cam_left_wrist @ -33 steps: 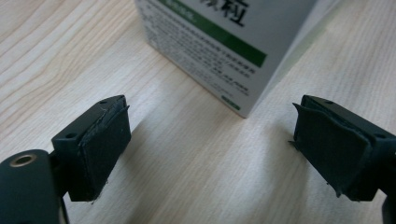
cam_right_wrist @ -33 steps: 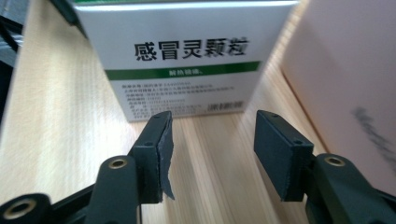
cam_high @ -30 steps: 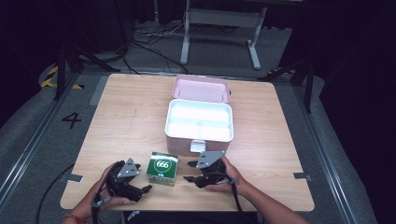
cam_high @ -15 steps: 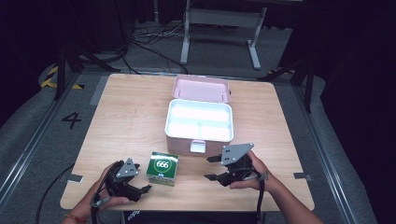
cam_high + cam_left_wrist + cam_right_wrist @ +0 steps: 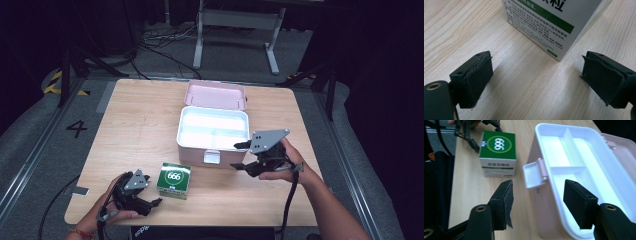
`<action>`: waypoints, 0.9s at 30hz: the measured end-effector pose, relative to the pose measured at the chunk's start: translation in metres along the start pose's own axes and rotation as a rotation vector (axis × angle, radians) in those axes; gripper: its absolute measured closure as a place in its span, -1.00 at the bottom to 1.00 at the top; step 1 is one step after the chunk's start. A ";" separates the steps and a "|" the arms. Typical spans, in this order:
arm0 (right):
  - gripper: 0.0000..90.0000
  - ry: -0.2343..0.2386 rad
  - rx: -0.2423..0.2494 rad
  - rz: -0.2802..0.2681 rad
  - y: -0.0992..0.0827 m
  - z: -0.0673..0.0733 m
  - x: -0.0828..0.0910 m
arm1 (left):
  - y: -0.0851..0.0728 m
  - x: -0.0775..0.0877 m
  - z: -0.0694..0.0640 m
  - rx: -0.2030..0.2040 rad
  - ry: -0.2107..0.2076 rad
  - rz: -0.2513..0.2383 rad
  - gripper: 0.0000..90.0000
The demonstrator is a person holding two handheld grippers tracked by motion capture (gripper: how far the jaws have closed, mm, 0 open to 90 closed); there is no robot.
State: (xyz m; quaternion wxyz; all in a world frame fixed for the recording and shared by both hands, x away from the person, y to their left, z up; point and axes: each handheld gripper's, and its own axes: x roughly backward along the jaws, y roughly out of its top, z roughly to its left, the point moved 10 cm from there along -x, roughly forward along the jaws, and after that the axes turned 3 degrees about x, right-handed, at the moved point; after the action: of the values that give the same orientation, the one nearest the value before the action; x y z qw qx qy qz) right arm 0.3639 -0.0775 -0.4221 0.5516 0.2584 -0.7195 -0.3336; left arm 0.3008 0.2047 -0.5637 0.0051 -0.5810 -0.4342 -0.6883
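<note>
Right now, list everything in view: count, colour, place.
table: one, light wood, centre of the high view.
storage box: one, pink with white divided inside, lid open, middle of the table.
latch: one, white and pink, on the storage box's front wall.
carton: one, green and white, marked 666, on the table in front of the storage box.
metal stand: one, grey, on the floor beyond the table.
left gripper: one, black, open, near the carton, nothing between its pads.
right gripper: one, black, open, empty, raised by the storage box's front.

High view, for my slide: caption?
Open right gripper lifted beside open pink box; left gripper near green carton.
</note>
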 end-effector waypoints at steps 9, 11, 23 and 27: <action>-0.17 -0.014 0.005 0.066 0.009 -0.036 -0.007 | 0.000 0.000 0.000 -0.001 0.000 -0.001 -0.78; -0.19 -0.011 0.010 0.090 0.009 -0.043 -0.010 | 0.000 0.000 0.000 -0.001 -0.001 0.000 -0.78; -0.11 0.047 0.033 0.290 0.001 -0.077 -0.039 | 0.000 0.000 0.000 -0.004 -0.004 0.001 -0.78; -0.11 0.065 0.030 0.342 -0.003 -0.082 -0.050 | 0.000 0.000 0.000 -0.005 -0.004 0.000 -0.78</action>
State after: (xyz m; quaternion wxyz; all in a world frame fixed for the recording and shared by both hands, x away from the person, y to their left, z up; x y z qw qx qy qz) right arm 0.4560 -0.0583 -0.4419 0.6192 0.1511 -0.7398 -0.2156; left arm 0.3013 0.2046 -0.5638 0.0029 -0.5826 -0.4325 -0.6881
